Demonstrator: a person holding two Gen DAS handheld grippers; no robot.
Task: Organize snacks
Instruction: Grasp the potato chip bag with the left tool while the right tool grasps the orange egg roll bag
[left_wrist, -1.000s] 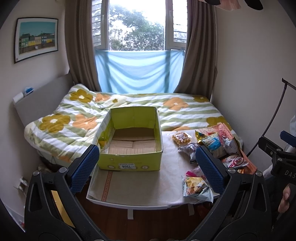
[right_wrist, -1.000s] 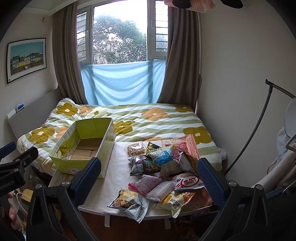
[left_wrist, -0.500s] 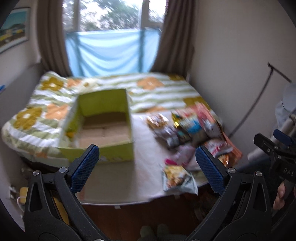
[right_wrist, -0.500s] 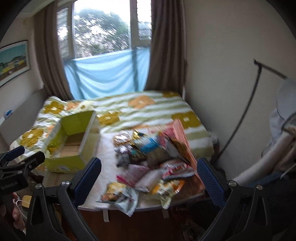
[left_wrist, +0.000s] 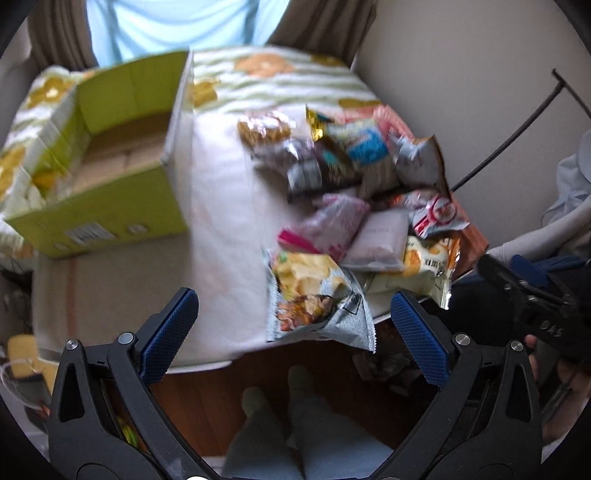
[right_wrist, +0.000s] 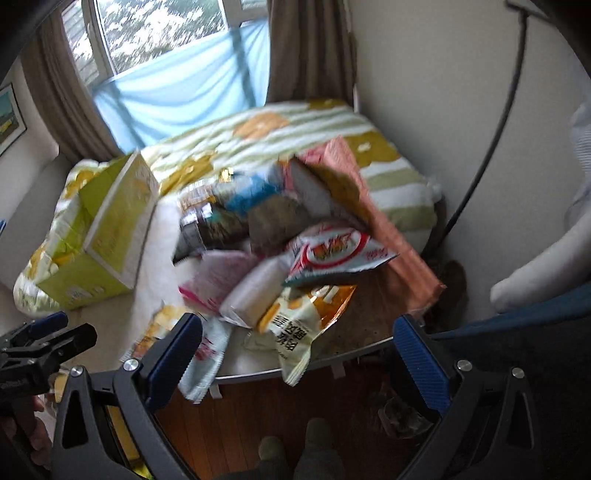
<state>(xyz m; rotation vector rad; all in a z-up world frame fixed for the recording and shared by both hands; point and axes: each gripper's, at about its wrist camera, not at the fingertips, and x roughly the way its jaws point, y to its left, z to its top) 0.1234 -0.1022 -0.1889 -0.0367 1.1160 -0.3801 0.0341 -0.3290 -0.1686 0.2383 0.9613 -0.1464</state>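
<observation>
The left gripper (left_wrist: 294, 332) hangs with its fingers (left_wrist: 168, 334) spread wide and nothing between them. Just ahead of it and a little to its right lies the nearest snack, a silver-and-yellow packet (left_wrist: 314, 295) at the worktop's (left_wrist: 221, 206) front edge, one corner hanging over. Its long axis runs roughly away from the fingers.

The right gripper (right_wrist: 295, 354) is likewise wide apart and empty, poised above the front of the snack pile (right_wrist: 273, 254), with an orange-and-white bag (right_wrist: 306, 321) directly between its fingers' line of sight. Judging by position, either hand could reach a packet; the left sits closer to the green box (left_wrist: 110, 166), which stands open and seemingly empty at the worktop's left end. Behind lies a bed (right_wrist: 280, 125) with a flowered cover, then a window with curtains. Both views are motion-blurred.
</observation>
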